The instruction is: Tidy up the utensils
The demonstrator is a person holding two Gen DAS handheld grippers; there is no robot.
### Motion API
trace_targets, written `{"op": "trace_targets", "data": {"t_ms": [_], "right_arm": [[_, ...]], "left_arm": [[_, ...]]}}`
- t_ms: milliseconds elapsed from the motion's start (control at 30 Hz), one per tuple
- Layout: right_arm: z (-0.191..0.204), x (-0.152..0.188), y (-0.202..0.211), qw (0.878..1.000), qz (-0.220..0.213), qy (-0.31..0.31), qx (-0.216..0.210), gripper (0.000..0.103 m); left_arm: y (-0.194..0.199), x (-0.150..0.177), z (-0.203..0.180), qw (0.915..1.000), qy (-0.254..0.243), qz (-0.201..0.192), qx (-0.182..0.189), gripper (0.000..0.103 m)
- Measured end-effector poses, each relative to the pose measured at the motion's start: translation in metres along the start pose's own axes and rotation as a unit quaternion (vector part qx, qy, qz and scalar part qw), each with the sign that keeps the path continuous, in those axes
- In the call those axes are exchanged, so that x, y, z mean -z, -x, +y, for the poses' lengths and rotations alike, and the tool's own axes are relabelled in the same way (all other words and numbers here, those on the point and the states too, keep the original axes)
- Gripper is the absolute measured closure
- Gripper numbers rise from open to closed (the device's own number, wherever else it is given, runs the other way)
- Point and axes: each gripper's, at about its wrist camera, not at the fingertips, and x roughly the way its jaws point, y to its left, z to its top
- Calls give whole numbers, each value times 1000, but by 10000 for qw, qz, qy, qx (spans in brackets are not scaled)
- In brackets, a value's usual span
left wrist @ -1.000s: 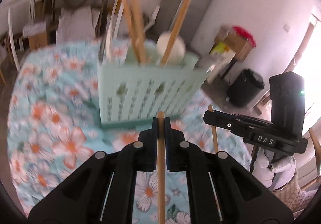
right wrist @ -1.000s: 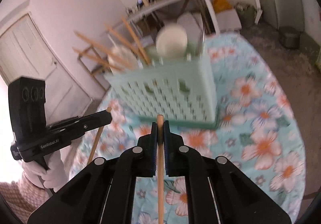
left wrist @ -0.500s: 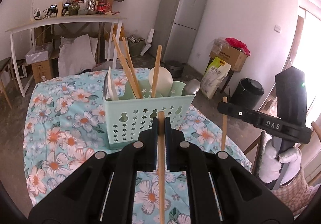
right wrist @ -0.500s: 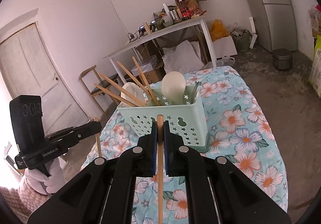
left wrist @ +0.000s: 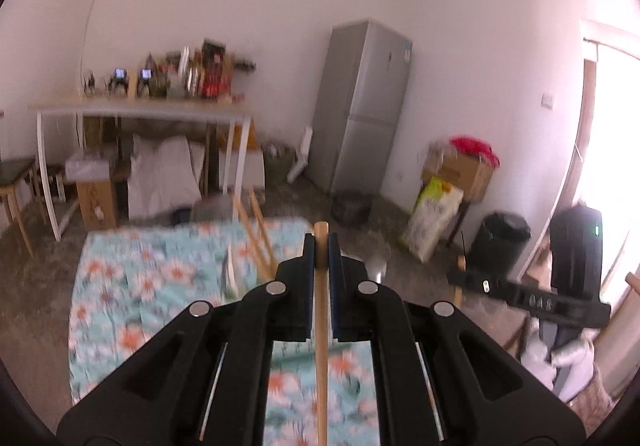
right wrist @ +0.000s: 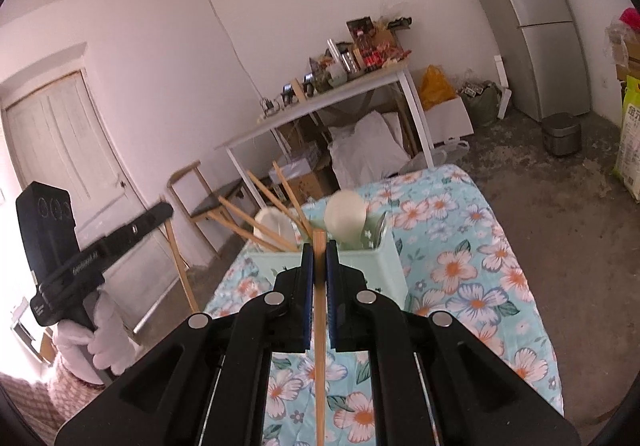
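Each gripper is matt black plastic with silver rivets and blue pads, and each has its jaws closed tight on a thin, pale, round wooden chopstick. In the left wrist view the left gripper (left wrist: 321, 246) clamps its chopstick (left wrist: 321, 346) so that the stick's long axis runs straight along the fingers, its blunt tip just past the jaws, aimed toward the far edge of the tabletop (left wrist: 132, 298), which is covered with a turquoise cloth printed with white and orange flowers. The right gripper (right wrist: 319, 252) holds the second chopstick (right wrist: 319, 346) the same way, tip pointing at the basket (right wrist: 384, 266), a mint-green plastic caddy with straight perforated walls standing on the cloth near the tabletop's left edge. Only the right wrist view shows the basket clearly: in it are several wooden chopsticks (right wrist: 264, 190) leaning toward the left, a round cream spoon bowl (right wrist: 345, 216) and a metal utensil (right wrist: 376, 232). In the blurred left wrist view the jaws hide most of the basket and only two leaning sticks (left wrist: 256, 234) rise above them. Each view shows the other gripper off the tabletop's side, held by a white-gloved hand (right wrist: 100, 334).
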Motion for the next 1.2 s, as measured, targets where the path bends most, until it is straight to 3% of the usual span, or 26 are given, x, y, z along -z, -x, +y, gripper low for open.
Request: {"op": "trace_targets", "data": {"t_ms": [267, 500, 767, 1000, 1067, 1200], "right_arm": [[-9, -10, 10, 9996, -199, -140, -160, 97], [-16, -15, 10, 9991, -247, -239, -261, 97], [-26, -16, 6, 9987, -243, -344, -288, 97], [-29, -14, 4, 9988, -200, -372, -261, 97], [-29, -14, 6, 9988, -210, -360, -242, 97], [-26, -18, 8, 9989, -244, -346, -221, 97]], "left_arm": [[-13, -59, -13, 9942, 31, -1069, -81, 97], [-53, -86, -21, 9855, 154, -1609, -514, 97], [-114, -68, -26, 9845, 47, -1424, -1019, 97], [-122, -33, -19, 9889, 146, -1125, -964, 96], [-114, -31, -18, 9891, 139, -1122, -942, 82], [-93, -28, -15, 9886, 195, -1165, -935, 72]]}}
